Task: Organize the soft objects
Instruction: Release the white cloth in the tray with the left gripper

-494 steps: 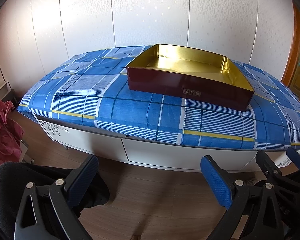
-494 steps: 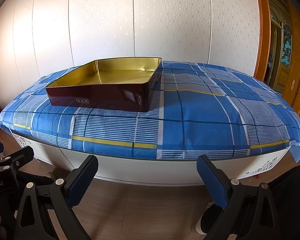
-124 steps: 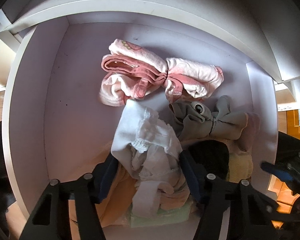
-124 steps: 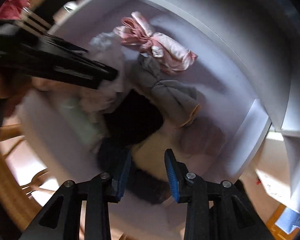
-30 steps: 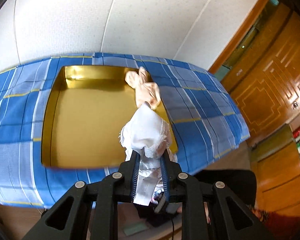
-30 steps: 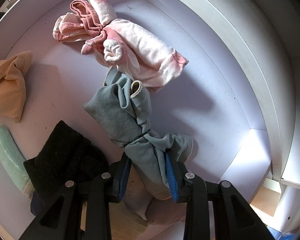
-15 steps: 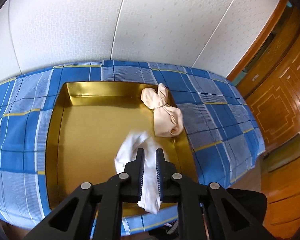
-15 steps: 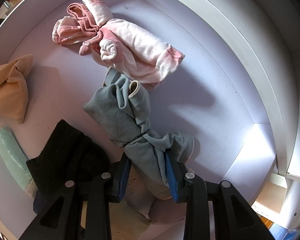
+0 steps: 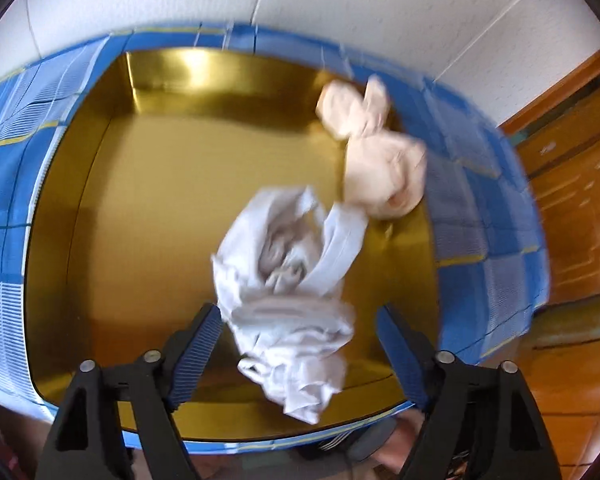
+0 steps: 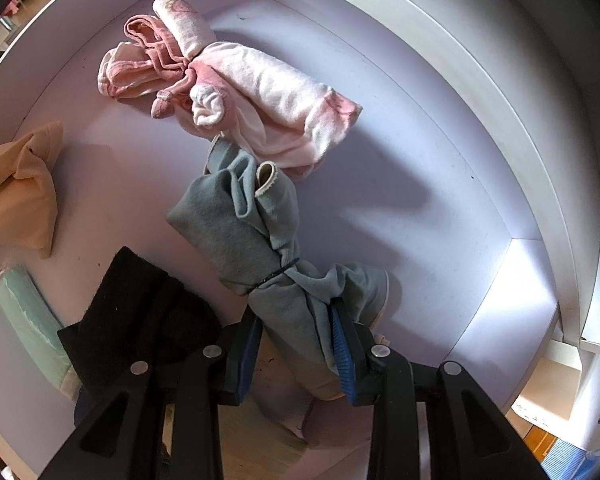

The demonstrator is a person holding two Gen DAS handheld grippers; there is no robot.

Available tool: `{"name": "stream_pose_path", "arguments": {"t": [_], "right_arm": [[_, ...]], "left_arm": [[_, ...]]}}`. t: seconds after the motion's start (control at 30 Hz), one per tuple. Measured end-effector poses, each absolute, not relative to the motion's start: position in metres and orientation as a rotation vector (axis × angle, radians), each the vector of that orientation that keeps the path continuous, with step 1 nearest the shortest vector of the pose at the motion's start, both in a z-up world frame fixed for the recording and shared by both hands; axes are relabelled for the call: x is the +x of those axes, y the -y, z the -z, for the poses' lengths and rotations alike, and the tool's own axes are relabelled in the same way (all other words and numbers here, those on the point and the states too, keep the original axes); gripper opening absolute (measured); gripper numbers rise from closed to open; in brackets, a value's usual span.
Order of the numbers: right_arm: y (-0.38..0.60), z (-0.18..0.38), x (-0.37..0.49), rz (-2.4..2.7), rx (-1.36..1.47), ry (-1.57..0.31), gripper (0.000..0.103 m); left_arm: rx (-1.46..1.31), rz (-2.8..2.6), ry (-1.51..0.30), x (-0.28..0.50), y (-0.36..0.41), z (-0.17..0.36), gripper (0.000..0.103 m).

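Note:
In the left wrist view, a gold tray (image 9: 148, 184) sits on a blue plaid cloth (image 9: 4, 184). A white cloth bundle (image 9: 288, 292) lies in the tray, between and just past my open left gripper (image 9: 296, 344), which no longer holds it. A peach bundle (image 9: 376, 160) rests at the tray's right rim. In the right wrist view, my right gripper (image 10: 296, 344) is shut on a grey-blue tied bundle (image 10: 252, 240) inside a white drawer (image 10: 440, 152).
In the drawer lie a pink and white bundle (image 10: 236, 84), an orange bundle (image 10: 20, 188), a black cloth (image 10: 140, 316) and a mint green item (image 10: 32, 312). Wooden doors (image 9: 572, 200) stand to the tray's right.
My left gripper has opened and let the white bundle drop into the tray, and moved closer to it. My right gripper stays shut on the grey-blue bundle, barely moved.

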State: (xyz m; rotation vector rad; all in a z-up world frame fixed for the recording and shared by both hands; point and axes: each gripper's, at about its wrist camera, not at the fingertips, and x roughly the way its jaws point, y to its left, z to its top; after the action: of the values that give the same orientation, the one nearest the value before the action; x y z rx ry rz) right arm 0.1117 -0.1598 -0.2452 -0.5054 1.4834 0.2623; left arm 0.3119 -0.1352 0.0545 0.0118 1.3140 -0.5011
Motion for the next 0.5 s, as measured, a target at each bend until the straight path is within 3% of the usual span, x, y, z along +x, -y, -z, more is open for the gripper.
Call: {"name": "stream_pose_path", "arguments": {"t": [0.17, 0.5], "right_arm": [[0.159, 0.245, 0.110, -0.260, -0.504, -1.481, 0.034], [0.159, 0.245, 0.109, -0.259, -0.492, -1.481, 0.034]], "left_arm": [[0.128, 0.525, -1.242, 0.306, 0.152, -0.058, 0.054], [0.090, 0.436, -1.114, 0.360, 0.170, -0.081, 0.053]]}}
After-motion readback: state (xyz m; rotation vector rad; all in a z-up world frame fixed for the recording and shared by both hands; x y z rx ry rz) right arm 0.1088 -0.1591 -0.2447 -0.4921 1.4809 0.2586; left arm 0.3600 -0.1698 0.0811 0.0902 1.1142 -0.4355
